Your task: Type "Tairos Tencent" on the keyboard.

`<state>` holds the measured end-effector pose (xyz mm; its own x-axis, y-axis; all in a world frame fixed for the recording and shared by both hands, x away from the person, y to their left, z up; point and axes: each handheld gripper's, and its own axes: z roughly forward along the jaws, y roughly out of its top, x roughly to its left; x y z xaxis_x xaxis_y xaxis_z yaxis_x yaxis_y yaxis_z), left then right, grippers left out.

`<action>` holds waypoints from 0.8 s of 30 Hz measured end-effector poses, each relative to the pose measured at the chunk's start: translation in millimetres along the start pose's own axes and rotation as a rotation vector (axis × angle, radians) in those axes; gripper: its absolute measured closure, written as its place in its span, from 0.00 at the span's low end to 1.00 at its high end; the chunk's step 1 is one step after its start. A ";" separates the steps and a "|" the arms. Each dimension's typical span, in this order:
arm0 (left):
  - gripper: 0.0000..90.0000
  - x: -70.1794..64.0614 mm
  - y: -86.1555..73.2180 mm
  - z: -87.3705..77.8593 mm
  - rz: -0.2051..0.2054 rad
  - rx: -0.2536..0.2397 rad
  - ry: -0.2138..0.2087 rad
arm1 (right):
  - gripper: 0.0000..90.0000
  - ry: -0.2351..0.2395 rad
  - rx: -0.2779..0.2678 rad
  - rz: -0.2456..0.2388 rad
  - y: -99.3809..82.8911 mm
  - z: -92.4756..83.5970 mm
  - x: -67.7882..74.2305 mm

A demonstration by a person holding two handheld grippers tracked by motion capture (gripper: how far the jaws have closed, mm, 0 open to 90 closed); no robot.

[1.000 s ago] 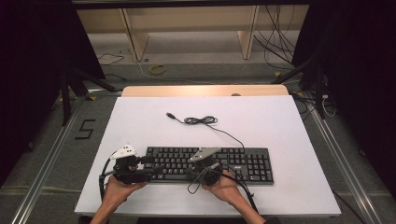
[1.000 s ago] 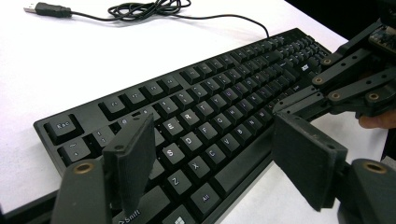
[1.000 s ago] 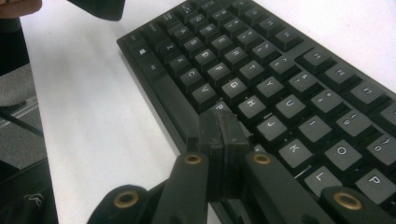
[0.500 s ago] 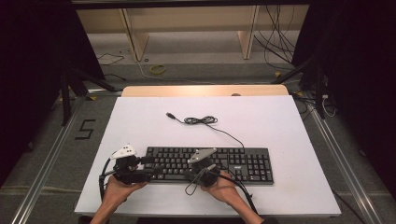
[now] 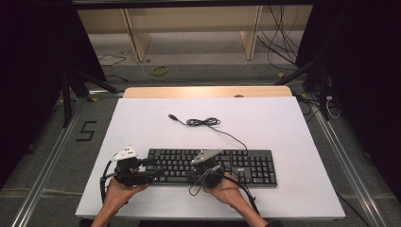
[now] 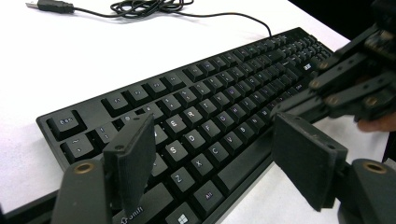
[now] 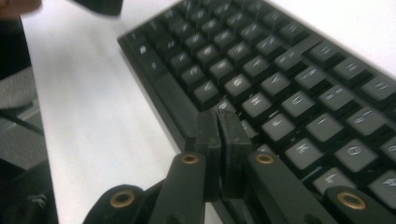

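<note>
Keyboard (image 5: 213, 166), black, lies flat on the white table (image 5: 293, 123) in the lower centre of the high view, its cable (image 5: 205, 123) coiled above it toward the frame's middle. Left gripper (image 6: 215, 163) hangs over the keyboard's left end, jaws spread wide, nothing between them. Right gripper (image 7: 218, 122) sits at the keyboard's front edge, jaws pressed together, tips on the keys, gripping nothing.

White table (image 5: 142, 123) — black keyboard (image 5: 246, 163) and its cable (image 5: 203, 122) on it.
</note>
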<state>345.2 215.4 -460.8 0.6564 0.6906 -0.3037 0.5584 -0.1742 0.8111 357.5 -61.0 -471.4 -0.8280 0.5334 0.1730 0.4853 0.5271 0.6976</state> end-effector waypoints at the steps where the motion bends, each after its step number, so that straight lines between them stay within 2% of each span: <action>1: 0.33 0.0 0.0 0.1 0.000 0.000 0.000 | 0.98 0.007 -0.013 0.015 1.3 -3.4 -1.2; 4: 0.33 -0.5 0.0 0.2 0.002 0.001 0.000 | 0.95 0.016 -0.037 0.031 3.0 -8.7 -4.2; 9: 0.33 -0.1 0.6 0.2 -0.002 -0.002 0.000 | 0.88 0.001 -0.068 0.027 4.7 -15.2 -9.2; 16: 0.33 1.3 0.5 -0.3 0.002 0.006 0.006 | 0.78 -0.011 -0.080 0.043 6.6 -19.8 -15.0; 24: 0.33 2.9 1.0 -1.1 -0.011 0.006 0.011 | 0.68 -0.013 -0.088 0.055 10.6 -21.3 -19.6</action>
<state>347.1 218.0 -460.3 0.6445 0.7000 -0.3075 0.5691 -0.1706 0.8044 372.9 -79.9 -452.6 -0.7970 0.5686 0.2039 0.5025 0.4368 0.7461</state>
